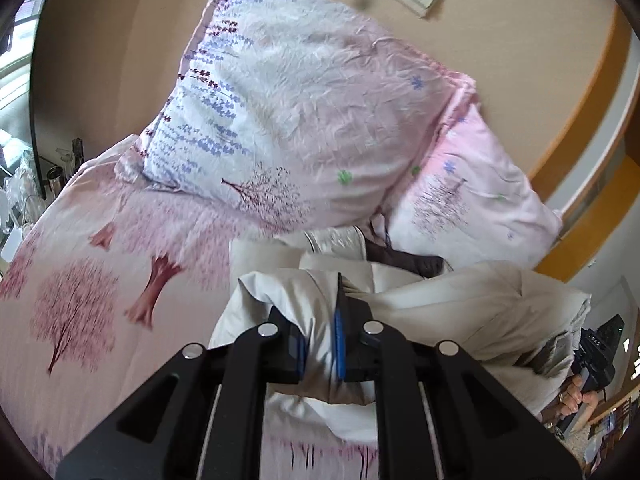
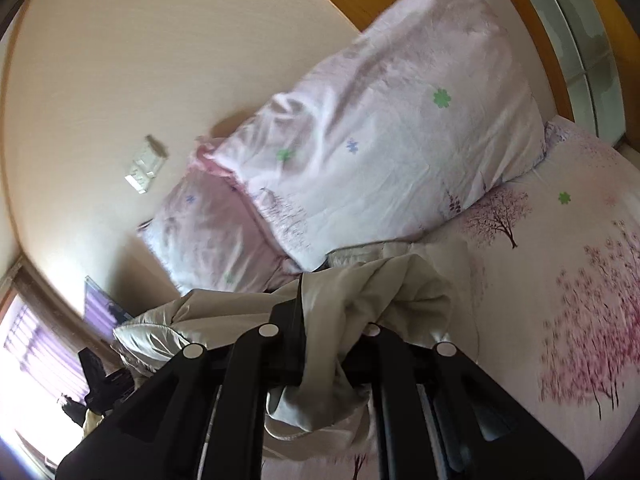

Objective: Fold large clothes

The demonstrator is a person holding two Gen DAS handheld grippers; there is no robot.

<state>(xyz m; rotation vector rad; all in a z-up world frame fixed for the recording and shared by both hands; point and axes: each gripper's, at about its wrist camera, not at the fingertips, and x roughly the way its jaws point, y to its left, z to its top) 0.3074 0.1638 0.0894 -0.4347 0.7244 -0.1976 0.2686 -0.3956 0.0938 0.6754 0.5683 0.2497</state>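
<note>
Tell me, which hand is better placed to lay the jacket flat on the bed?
Probably neither alone. The left gripper and the right gripper are both shut on the beige jacket, each pinching an edge above the bed. Both are best lowered together.

A bed (image 1: 80, 280) carries everything, spread with a pale pink sheet printed with pink blossom trees. At its far end two pillows (image 1: 304, 120) in matching pink-and-white floral cases lean against the headboard wall, one overlapping the other. Just in front of the pillows a cream, padded garment (image 1: 460, 300) lies bunched on the sheet, with a dark lining showing at its far edge.
</note>
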